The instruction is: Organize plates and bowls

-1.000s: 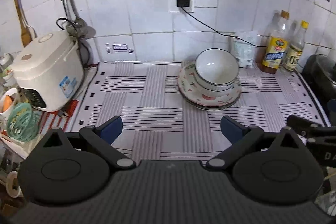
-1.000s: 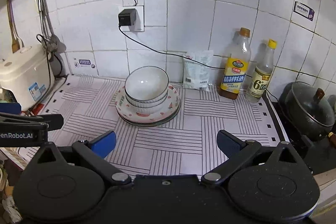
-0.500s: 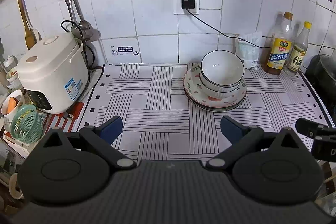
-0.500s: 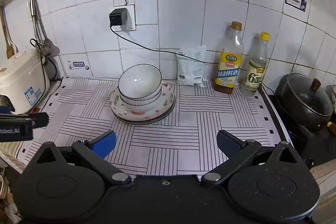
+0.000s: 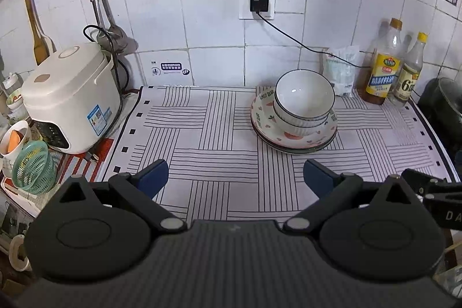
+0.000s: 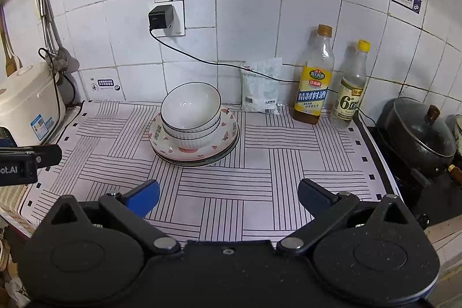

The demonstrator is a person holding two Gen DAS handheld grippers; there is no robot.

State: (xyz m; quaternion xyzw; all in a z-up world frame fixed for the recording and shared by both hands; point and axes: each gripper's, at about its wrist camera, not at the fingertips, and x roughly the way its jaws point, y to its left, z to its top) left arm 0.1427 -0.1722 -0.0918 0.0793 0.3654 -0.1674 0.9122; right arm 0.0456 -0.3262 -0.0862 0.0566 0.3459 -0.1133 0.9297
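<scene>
Left gripper [image 5: 235,173]: fingers spread wide, holding nothing, above the near edge of the mat [image 5: 202,140]. Right gripper [image 6: 228,194]: fingers spread wide, holding nothing, also above the mat's near edge.

Bowls [image 5: 303,103]: two white, dark-rimmed, nested, standing on the plates [image 5: 294,142]. Plates: stacked, top one with a pink heart pattern, lying on the mat. In the left view the stack sits at 1 o'clock from the gripper; in the right view at 11 o'clock, well apart from both.

Rice cooker [image 5: 69,97]: at 10 o'clock in the left view, beside the mat. Bottles [image 6: 313,80]: two, at 1 o'clock in the right view, against the tiled wall. Pot [image 6: 418,132]: at 2 o'clock, lidded.
</scene>
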